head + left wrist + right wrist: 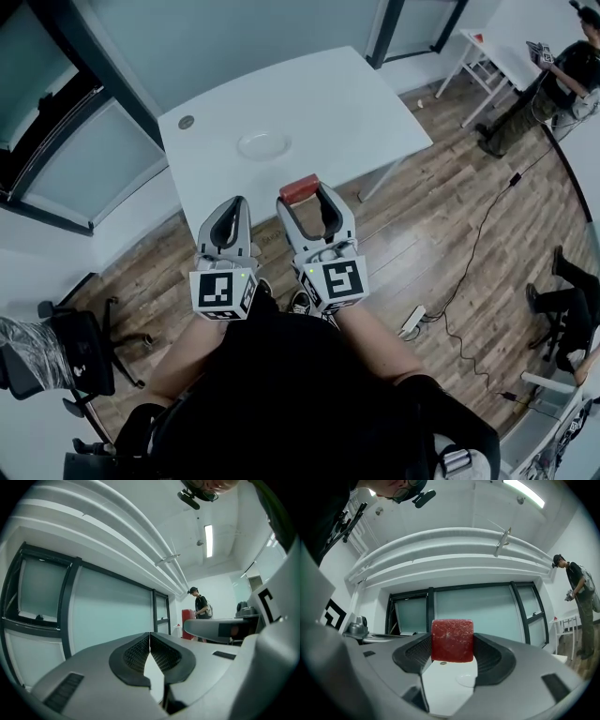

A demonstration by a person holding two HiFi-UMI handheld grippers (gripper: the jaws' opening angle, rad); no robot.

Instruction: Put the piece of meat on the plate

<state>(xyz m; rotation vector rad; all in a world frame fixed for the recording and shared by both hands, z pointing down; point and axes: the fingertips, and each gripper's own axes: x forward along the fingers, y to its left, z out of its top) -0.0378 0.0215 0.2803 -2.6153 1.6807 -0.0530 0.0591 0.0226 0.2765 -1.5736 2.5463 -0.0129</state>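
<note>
A wooden floor (441,216) fills most of the head view, with a white table (309,103) standing on it ahead of the person who holds the 2 grippers. At the left edge is a black office chair (75,356), and at the far right a second person (553,84) stands beside another white table, well apart from the work.

Both grippers are held side by side, in front of the table's near edge. The left gripper (232,208) has its jaws pressed together with nothing between them; its own view shows the ribbed pads (136,653) meeting at a thin seam. The right gripper (307,199) is clamped on the piece of meat (301,189), a red, roughly square block held between the tips of its 2 jaws. In the right gripper view the meat (451,640) sits upright between the dark pads, touching both, with the tabletop (445,691) below it.

The plate (263,144), pale and round, lies on the table beyond the meat and a little to its left, clearly apart from it. The right gripper view shows it faintly as a round outline (466,679) under the meat.

A small round disc (186,122) is set in the table near its left corner. A white power strip (412,321) lies on the floor to the right, with a thin dark cable (478,234) running away from it.
</note>
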